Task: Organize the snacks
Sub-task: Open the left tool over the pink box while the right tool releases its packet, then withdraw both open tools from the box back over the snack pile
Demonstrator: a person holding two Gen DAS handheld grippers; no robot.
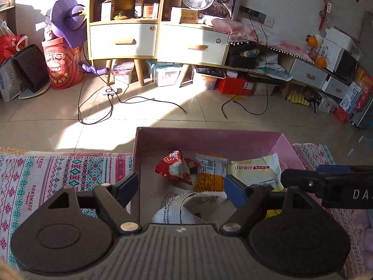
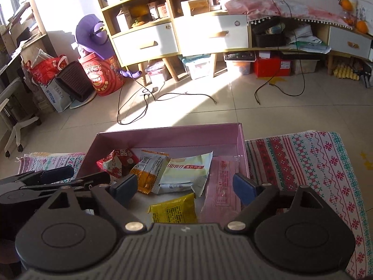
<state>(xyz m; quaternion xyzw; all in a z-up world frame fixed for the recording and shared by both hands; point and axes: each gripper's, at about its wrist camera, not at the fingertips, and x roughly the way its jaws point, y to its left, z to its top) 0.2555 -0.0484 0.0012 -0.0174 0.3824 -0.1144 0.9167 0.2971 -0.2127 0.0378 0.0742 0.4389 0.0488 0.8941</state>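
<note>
Now | pink packet [image 2: 221, 184] long axis runs away from camera | both grippers wide, empty

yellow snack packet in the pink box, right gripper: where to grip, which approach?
Judging by its pose, take the yellow packet across its short width near the crimped far edge, coming from above. It lies flat on the floor of the pink box, clear of the pale packet, and already sits between the open right gripper fingers.
</note>
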